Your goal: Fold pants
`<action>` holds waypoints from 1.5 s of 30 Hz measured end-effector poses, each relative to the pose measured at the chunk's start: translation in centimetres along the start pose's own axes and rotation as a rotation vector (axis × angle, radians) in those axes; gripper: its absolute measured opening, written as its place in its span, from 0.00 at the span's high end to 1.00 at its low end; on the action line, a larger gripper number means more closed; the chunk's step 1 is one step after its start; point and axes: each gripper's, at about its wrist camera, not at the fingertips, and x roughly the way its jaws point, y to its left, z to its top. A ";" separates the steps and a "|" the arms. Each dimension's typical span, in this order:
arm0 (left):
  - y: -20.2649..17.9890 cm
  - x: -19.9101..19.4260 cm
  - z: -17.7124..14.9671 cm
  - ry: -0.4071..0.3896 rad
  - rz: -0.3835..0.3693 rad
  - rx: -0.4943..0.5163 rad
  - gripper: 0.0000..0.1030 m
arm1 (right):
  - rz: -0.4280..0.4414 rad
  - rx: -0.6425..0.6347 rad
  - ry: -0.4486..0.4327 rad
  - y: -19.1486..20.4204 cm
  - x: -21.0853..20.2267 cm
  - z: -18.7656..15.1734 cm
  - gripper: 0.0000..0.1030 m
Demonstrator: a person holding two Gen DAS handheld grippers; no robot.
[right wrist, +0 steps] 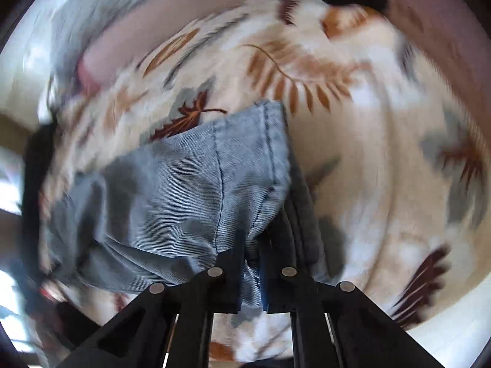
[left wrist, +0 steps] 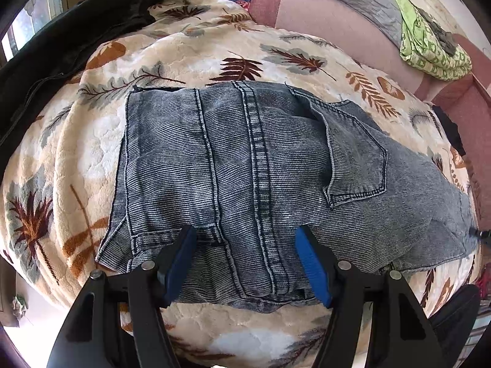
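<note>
Left wrist view: we see the grey-blue washed denim pants [left wrist: 245, 168] lying partly folded on a cream fleece blanket with brown and grey leaf print [left wrist: 190, 58], back pocket up at right, leg seams running toward camera. We note the left gripper [left wrist: 245, 239] with black arms and blue pads [left wrist: 313, 263] standing wide apart over the near edge of the denim, pads either side of the centre seam, nothing pinched. A black zip jacket [left wrist: 61, 40] sits far left, a green patterned cloth [left wrist: 429, 46] far right on a pink sofa [left wrist: 337, 24]

Right wrist view, blurred: we see the right gripper [right wrist: 253, 245] clamped tight on a bunched fold of the pants [right wrist: 184, 190], fabric squeezed between the jaws and hanging lifted above the blanket [right wrist: 368, 122]
</note>
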 end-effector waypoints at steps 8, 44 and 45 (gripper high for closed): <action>0.5 0.2 0.4 0.029 -0.029 0.006 0.34 | -0.042 -0.249 -0.291 3.4 -12.5 3.1 0.92; -0.5 -0.1 0.1 0.038 -0.011 -0.068 0.33 | 0.370 0.529 -0.019 -2.9 3.8 -5.3 0.94; -0.4 0.1 0.3 0.046 -0.009 -0.061 0.33 | 0.357 0.482 -0.048 -2.5 2.5 -4.9 0.94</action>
